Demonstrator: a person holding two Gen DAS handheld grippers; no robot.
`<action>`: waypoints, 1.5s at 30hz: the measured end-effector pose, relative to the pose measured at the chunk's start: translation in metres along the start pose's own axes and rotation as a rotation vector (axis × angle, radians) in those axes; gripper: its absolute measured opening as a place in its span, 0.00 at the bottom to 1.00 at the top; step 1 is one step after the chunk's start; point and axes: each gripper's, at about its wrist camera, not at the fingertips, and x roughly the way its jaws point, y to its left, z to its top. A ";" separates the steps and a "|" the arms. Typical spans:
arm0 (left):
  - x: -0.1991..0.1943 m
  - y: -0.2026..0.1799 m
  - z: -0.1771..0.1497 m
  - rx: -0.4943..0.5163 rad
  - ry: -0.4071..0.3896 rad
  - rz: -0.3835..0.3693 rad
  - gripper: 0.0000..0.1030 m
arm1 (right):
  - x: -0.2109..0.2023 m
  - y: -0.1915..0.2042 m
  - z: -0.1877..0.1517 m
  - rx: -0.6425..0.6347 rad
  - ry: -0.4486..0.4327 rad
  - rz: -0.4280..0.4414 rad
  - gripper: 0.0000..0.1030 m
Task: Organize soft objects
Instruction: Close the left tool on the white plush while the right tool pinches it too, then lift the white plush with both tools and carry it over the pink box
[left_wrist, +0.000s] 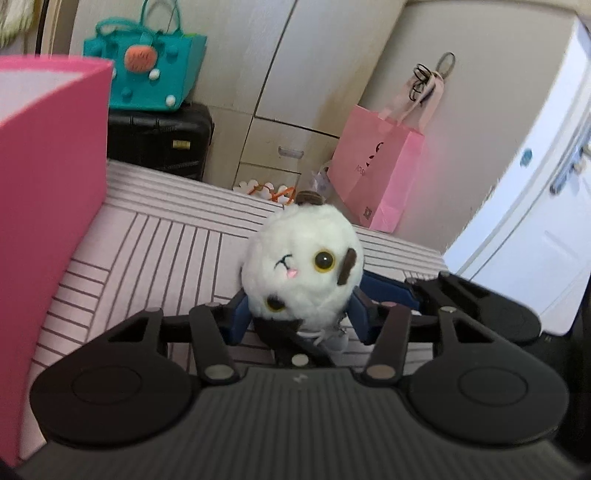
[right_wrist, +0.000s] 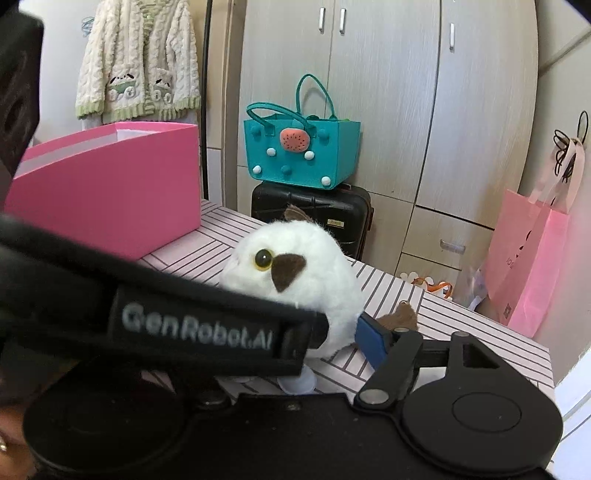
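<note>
White fluff in the middle of it all: the round white plush cat with brown patches and yellow eyes (left_wrist: 303, 258) sits upright on the pale pink striped tabletop (left_wrist: 166, 251), well clear of the edges. Both tools are on it at once. The left gripper (left_wrist: 300, 314) has its blue pads (left_wrist: 240, 319) set against both flanks of the toy's lower body, fur bulging above them, so that reads as a grip on the toy, low down. The right gripper (right_wrist: 332, 343) comes in from the side; one blue pad (right_wrist: 371, 341) touches the toy's back near the brown tail, but its other finger is hidden behind the left tool's black arm, so I cannot tell whether it is squeezing or merely resting there.

As for the step in hand, this looks like the pick-up, with the toy caught but not yet off the table. The big open-topped pink cardboard box (right_wrist: 110, 192) stands near on the same tabletop, off to the left, and it looks the likely home for soft things.

For the next move, I'd say one tool should let go so the two don't fight over it. Then comes a lift high enough to clear the box wall, a carry over the rim, and a release inside. The low grip may let the heavy head flop.
</note>
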 end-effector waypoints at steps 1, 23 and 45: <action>-0.003 -0.003 -0.001 0.013 -0.012 0.014 0.50 | -0.002 0.003 0.000 0.002 -0.004 -0.005 0.71; -0.105 0.001 -0.026 0.088 0.049 -0.194 0.50 | -0.105 0.053 -0.012 0.161 0.000 -0.034 0.70; -0.210 0.026 -0.065 0.162 0.178 -0.355 0.49 | -0.197 0.140 -0.027 0.080 0.051 -0.050 0.71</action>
